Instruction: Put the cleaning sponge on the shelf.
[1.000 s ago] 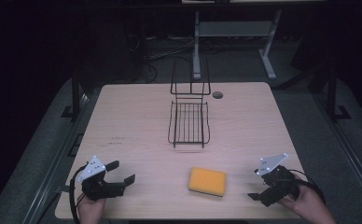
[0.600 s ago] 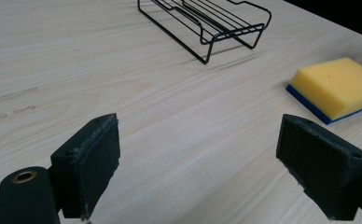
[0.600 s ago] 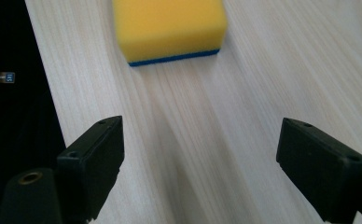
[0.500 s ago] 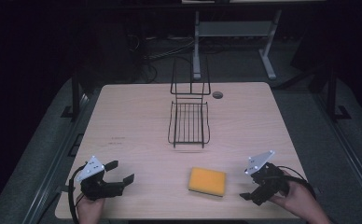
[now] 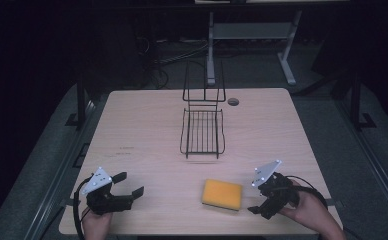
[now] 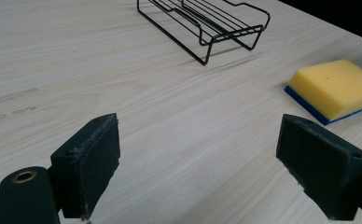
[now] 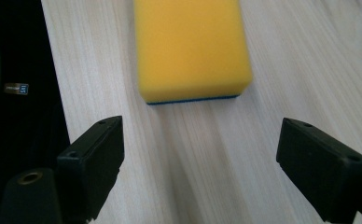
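- Sponge (image 5: 222,194), yellow with a blue underside, lies flat on the worktop (image 5: 147,130), near its front edge.
- Right tool (image 5: 260,199), jaws wide, sits just beside it.
- Left tool (image 5: 130,184), jaws wide, holds nothing.
- Wire rack (image 5: 202,131) stands empty behind the sponge.

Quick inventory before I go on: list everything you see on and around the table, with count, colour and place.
sponge: 1, yellow top with a blue underside, lying flat near the front edge, right of centre
wire rack: 1, black, mid-table, its tall back end toward the far edge
table: 1, pale wood, with a round dark hole near the far edge
desk frame: 1, light grey, on the floor beyond the table
cables: several, dark, on the floor beyond the table
left gripper: 1, black with a grey plate, front left corner, jaws open, holding nothing
right gripper: 1, black with a grey plate, front right, jaws open and aimed at the sponge, not touching it
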Demonstrator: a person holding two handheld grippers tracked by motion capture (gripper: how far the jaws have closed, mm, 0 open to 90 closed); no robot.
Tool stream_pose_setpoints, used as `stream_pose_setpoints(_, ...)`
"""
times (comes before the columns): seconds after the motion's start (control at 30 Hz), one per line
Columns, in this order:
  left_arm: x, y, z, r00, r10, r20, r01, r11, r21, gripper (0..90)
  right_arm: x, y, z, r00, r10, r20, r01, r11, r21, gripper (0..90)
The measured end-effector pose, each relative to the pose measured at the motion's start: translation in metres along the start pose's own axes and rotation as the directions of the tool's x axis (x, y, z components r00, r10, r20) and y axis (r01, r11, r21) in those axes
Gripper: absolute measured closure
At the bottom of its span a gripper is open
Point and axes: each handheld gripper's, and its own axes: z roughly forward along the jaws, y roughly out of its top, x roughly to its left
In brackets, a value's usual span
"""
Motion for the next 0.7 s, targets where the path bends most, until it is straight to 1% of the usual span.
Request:
stream_pose_setpoints(0.13,0.001,0.000,0.000,1.0000,-0.002,0.000,0.002,1.0000,0.000,12.9,0.000,0.005,0.002,1.0000,-0.009,-0.003,0.009,1.000,-0.009,14.9)
stream_pose_setpoints(0.37,0.000,0.000,-0.001,1.0000,0.001,0.001,-0.001,1.0000,0.000,12.8,0.001,0.014,0.006,0.9994,-0.030,-0.016,0.030,1.000,-0.001,14.9)
stream_pose_setpoints(0.7,0.000,0.000,0.000,1.0000,0.002,0.004,-0.002,1.0000,0.000,12.8,0.001,0.028,0.009,0.9986,-0.043,-0.029,0.043,0.999,0.002,14.9)
